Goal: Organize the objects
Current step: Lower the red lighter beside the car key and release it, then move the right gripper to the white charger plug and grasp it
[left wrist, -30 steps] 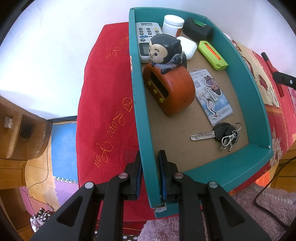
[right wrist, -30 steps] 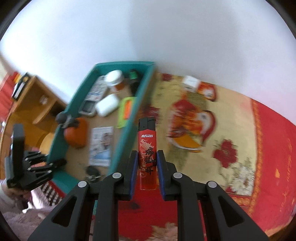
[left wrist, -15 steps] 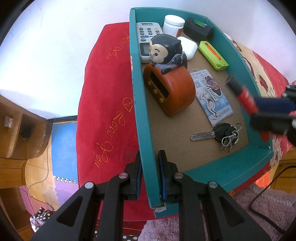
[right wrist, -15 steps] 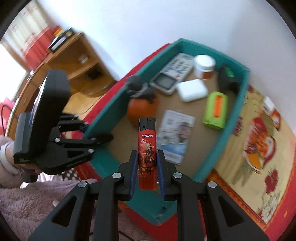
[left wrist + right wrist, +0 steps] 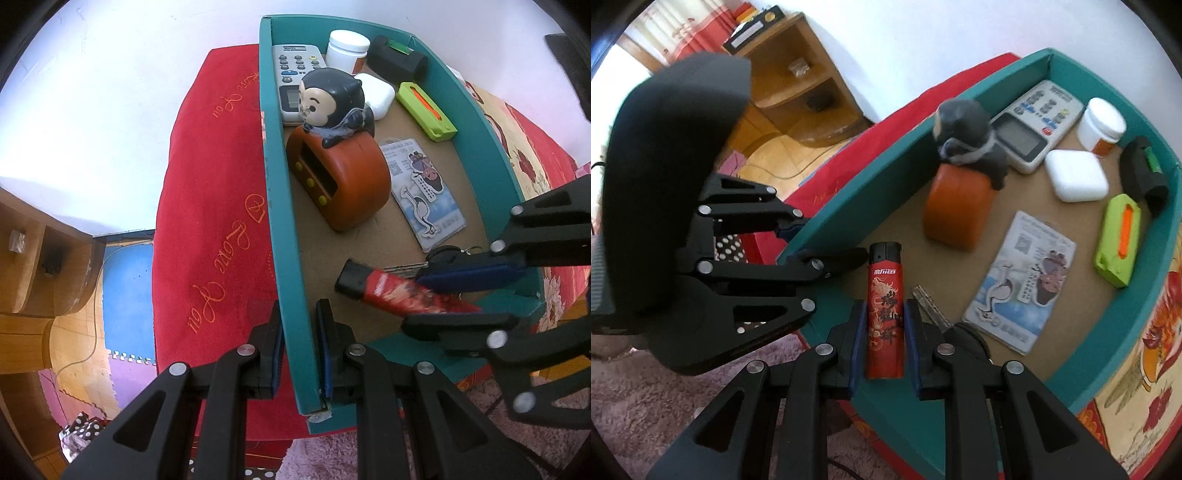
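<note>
A teal box stands on a red cloth. My left gripper is shut on the box's left wall near its front corner, one finger inside and one outside. My right gripper is shut on a red lighter with a black cap. In the left wrist view the lighter hangs low over the box's front floor, close to the keys, with the right gripper reaching in from the right. In the right wrist view the left gripper straddles the box wall.
The box holds an orange clock with a black monkey figure, a remote, a white jar, a white case, a green cutter, a black device and a card. A wooden shelf stands to the left.
My right gripper has carried the lighter from over the patterned cloth into the box, down to its front left part. The left gripper has kept its hold on the wall.
</note>
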Demonstrator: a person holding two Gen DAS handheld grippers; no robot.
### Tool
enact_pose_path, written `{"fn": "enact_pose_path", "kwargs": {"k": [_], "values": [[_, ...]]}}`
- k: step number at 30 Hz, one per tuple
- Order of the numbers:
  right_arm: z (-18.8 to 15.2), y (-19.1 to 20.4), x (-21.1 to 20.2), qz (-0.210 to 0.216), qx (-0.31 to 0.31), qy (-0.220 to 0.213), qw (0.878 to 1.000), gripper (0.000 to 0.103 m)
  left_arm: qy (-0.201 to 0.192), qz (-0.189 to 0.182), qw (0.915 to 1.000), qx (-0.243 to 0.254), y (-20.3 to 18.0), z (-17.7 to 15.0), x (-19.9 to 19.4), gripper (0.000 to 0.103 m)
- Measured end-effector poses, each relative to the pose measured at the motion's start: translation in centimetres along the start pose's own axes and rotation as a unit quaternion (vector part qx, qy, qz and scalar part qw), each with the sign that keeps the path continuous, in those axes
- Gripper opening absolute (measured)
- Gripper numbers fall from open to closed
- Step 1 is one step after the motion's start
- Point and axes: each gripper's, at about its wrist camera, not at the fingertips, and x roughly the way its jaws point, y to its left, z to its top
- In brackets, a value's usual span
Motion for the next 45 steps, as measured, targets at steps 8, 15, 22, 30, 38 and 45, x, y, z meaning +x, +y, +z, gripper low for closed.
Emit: {"fn": "enact_pose_path", "kwargs": {"k": [8, 15, 22, 30, 38, 45], "values": [[0.3, 1.0, 1.3, -0.012, -0.011, 0.008, 1.0, 0.021, 0.0, 0.0, 1.0, 0.0, 0.0, 0.0, 0.0, 0.014], [0.1, 0.8, 1.5, -0.009, -0.001, 0.011, 1.0, 0.027, 0.0, 0.0, 1.0, 0.0, 0.0, 0.0, 0.0, 0.014], [0.1, 0.4, 0.6, -0.009, -0.003, -0.003, 1.0, 0.038, 0.0, 0.0, 1.0, 0.0, -0.1, 0.0, 0.0, 0.014], [-0.1, -0.5, -1.2, -0.013, 0.004, -0.018, 1.0, 0.038, 0.0, 0.0, 1.0, 0.0, -0.1, 0.0, 0.0, 0.014], [-1.5, -3.9, -4.6, -0.036, 0.036, -0.045, 0.998, 0.038, 0.0, 0.0, 1.0, 0.0, -0.1, 0.0, 0.0, 0.014], [-3.5, -8.9, -8.1, -0.072, 0.1, -0.07, 0.99, 0.038, 0.0, 0.0, 1.0, 0.0, -0.1, 0.0, 0.0, 0.014]]}}
